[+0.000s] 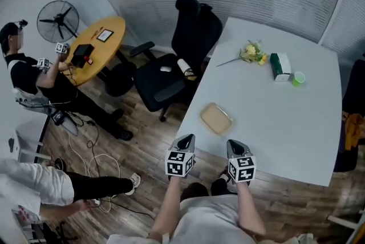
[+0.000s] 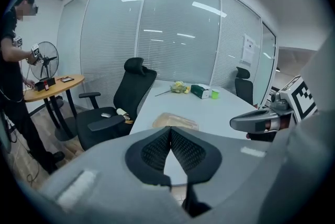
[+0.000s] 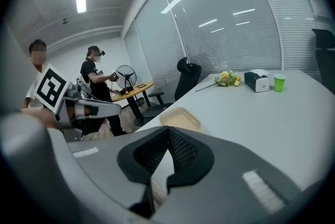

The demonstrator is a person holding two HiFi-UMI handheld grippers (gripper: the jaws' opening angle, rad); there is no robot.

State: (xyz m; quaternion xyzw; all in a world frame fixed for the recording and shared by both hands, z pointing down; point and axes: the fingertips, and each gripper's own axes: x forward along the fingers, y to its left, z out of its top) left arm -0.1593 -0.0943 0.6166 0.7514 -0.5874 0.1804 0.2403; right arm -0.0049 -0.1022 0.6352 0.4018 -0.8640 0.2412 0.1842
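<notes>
The tan tray [image 1: 216, 119] lies untouched by the desk's [image 1: 296, 134] near left edge. My left gripper [image 1: 185, 141] and right gripper [image 1: 235, 147] hover at the near edge, jaws pressed together, both empty. Nothing is lifted yet. The flowers [image 1: 251, 53] lie near the far edge.

Black chair [image 1: 357, 89] partly beyond right edge
</notes>
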